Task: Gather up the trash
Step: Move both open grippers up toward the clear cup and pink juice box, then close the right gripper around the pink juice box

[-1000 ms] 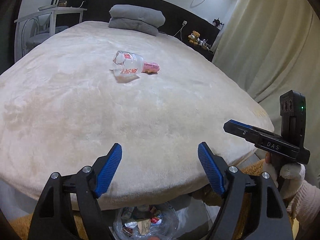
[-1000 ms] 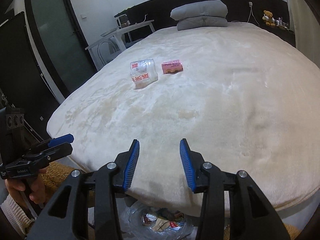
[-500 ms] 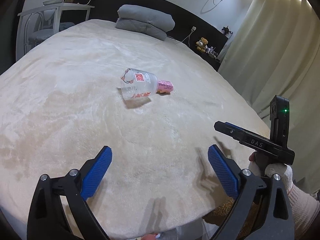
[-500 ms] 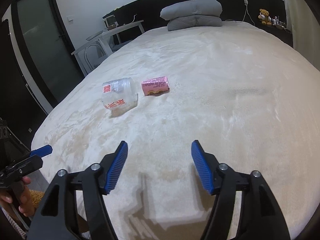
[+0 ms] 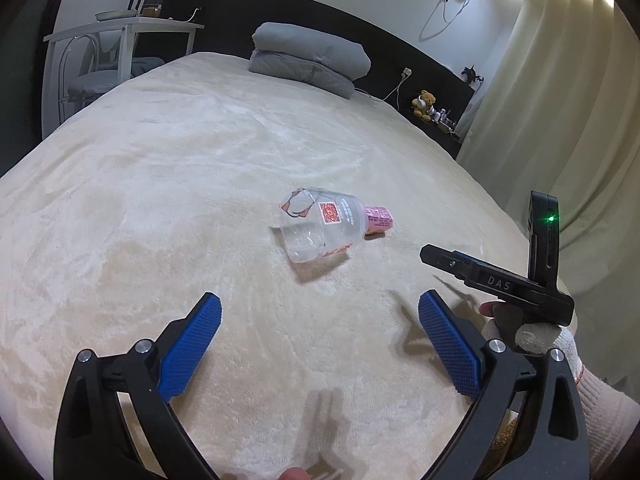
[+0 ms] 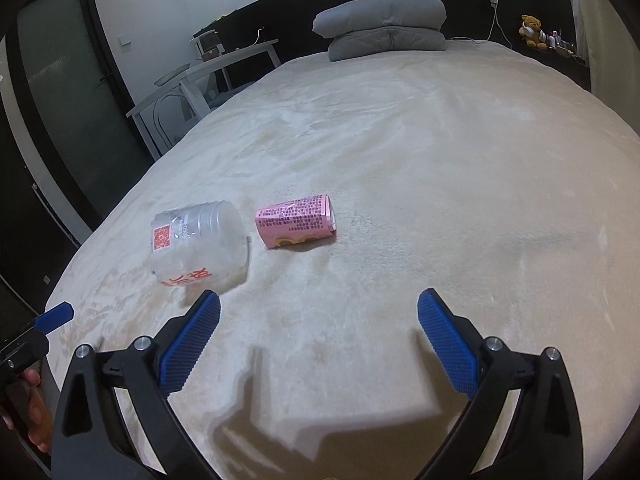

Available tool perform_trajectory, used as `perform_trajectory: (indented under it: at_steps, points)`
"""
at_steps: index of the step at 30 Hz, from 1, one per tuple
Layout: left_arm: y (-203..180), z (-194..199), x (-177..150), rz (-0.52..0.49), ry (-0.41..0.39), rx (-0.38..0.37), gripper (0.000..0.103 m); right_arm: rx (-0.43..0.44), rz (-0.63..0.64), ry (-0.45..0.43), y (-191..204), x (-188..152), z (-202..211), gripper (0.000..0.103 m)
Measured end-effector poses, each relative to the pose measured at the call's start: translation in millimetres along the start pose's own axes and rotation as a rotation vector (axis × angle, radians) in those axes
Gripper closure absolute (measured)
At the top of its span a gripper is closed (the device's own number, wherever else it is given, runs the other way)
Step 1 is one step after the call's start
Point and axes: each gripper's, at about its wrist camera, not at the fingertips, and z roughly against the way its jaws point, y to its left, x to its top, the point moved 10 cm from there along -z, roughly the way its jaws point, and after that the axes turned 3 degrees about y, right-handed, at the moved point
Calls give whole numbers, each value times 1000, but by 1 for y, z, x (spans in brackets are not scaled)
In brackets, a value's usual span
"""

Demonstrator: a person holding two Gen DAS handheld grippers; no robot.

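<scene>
A clear plastic cup (image 5: 320,229) with red print lies on its side on the cream bed cover (image 5: 160,200). Right behind it lies a pink drink carton (image 5: 378,219). In the right wrist view the cup (image 6: 199,245) is left of the carton (image 6: 296,226), both a short way ahead of the blue pads. My left gripper (image 5: 320,322) is open and empty, with the cup ahead of it. My right gripper (image 6: 319,320) is still opening, nothing between its jaws; it also shows in the left wrist view (image 5: 444,258), held by a gloved hand.
Two folded grey pillows (image 5: 308,58) lie at the head of the bed by a dark headboard. A white side table (image 5: 120,32) and chair stand to the left, a curtain (image 5: 560,100) to the right. A dark door (image 6: 68,92) is beyond the bed's left edge.
Both grippers have moved forward over the bed toward the cup and carton and opened wider. The trash bag below the bed edge has dropped out of view.
</scene>
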Motion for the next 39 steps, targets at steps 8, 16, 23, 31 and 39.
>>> perform_trajectory:
  at_steps: [8,16,23,31,39]
  points:
    - [24,-27,12,49,8,34,6,-5,48,20,5,23,-40,5]
    - [36,-33,16,95,14,36,6,20,55,46,9,40,-65,7]
    - [34,-34,14,90,19,36,6,27,72,81,16,45,-83,16]
    - [31,-38,13,85,30,41,6,4,86,110,17,43,-92,38]
    - [28,-45,12,64,43,53,6,11,74,88,14,44,-81,39]
